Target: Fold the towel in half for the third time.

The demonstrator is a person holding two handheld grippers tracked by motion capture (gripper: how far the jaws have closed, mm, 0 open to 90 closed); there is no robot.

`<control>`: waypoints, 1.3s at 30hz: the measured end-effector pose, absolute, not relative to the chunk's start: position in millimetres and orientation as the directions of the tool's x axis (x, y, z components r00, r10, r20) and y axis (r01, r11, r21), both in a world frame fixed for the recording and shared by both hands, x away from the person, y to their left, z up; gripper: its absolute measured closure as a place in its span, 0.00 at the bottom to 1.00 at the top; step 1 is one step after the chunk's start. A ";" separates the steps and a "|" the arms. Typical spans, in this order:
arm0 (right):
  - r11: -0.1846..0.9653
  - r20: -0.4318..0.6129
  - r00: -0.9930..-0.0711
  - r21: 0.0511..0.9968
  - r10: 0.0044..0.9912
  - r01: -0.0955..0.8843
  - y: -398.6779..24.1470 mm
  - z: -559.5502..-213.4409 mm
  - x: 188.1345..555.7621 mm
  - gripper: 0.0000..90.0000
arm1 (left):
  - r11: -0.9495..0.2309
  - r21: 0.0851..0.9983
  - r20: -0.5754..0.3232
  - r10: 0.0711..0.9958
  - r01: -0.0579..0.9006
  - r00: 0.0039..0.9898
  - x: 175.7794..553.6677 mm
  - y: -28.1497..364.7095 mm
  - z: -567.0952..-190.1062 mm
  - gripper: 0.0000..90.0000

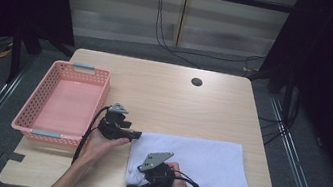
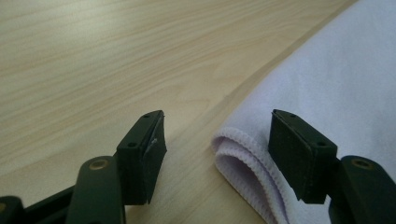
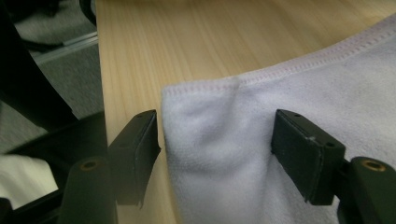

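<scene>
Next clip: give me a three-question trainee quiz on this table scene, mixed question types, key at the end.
1. True or false: the white towel lies inside the pink basket.
2. Which corner of the towel sits between the jaws of the left tool?
A. its far left corner
B. its far right corner
C. its near right corner
3. Fill in: the jaws of the right tool stand ____ around the towel's near left corner.

Key
1. False; it lies folded on the table, right of the basket.
2. A
3. open
</scene>
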State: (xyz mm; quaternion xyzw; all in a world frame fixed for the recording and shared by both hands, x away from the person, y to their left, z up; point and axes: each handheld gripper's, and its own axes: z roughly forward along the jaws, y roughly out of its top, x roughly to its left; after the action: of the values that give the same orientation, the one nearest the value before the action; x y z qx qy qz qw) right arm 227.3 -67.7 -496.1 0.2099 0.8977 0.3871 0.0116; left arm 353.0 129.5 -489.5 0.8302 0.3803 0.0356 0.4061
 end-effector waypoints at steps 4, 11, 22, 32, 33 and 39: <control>0.657 0.019 -0.929 0.702 0.368 0.275 -66.6 -498.1 220.4 0.45 | -0.396 0.692 -0.240 0.662 0.603 0.710 352.7 129.5 -491.9 0.40; 0.654 -0.019 -0.915 0.705 0.403 0.274 -66.9 -498.3 218.6 0.58 | -0.384 0.677 -0.262 0.672 0.628 0.692 350.1 129.9 -497.2 0.40; 0.643 -0.037 -0.890 0.705 0.455 0.299 -68.2 -497.0 221.0 0.79 | -0.475 0.669 -0.210 0.617 0.572 0.759 342.5 117.7 -497.3 0.51; 0.583 0.104 -0.876 0.708 0.472 0.398 -75.4 -492.4 229.9 0.85 | -0.407 0.676 -0.351 0.555 0.614 0.754 344.7 119.7 -498.8 0.91; 0.583 0.100 -0.876 0.711 0.471 0.395 -75.7 -491.3 230.3 0.85 | -0.397 0.678 -0.358 0.555 0.618 0.750 344.5 119.7 -497.3 0.91; 0.548 0.123 -0.871 0.733 0.476 0.404 -80.7 -477.5 230.5 0.85 | -0.325 0.711 -0.390 0.556 0.623 0.734 343.3 121.6 -480.1 0.91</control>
State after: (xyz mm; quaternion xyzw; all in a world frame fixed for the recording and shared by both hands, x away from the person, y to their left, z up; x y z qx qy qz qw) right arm 230.5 -80.7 -477.5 0.2502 0.8787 0.4041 0.0448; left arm 343.3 121.6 -480.1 0.8130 0.3626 -0.0373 0.4541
